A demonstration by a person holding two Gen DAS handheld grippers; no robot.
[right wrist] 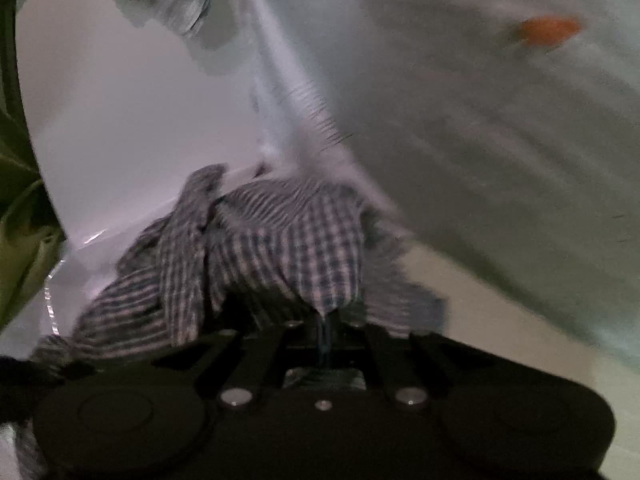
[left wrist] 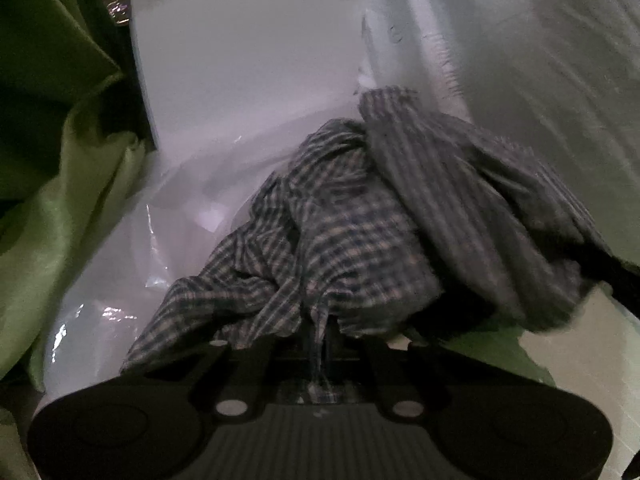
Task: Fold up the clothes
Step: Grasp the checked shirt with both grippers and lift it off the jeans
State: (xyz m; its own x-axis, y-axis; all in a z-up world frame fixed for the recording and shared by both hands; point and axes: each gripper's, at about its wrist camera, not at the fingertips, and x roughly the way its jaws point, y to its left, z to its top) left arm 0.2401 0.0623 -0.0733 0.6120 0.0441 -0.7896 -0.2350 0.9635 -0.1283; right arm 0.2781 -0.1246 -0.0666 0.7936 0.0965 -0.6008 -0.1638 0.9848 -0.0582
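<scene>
The left gripper (left wrist: 322,332) and right gripper (right wrist: 326,326) each seem clamped on the bunched checked shirt (left wrist: 340,232), hanging over the white surface (left wrist: 240,80). Best to pull both apart evenly to spread it flat.

Green cloth (left wrist: 60,208) beside white plastic sheet (left wrist: 240,80); blurred orange object (right wrist: 550,30).

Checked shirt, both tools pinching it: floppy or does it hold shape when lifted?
Probably very floppy: the checked shirt hangs crumpled in deep folds from the left tool, and bunches just as much at the right tool. Likely light for its size, since a thin pinch of fabric seems to carry it. It may sag or swing between the two grips.
</scene>
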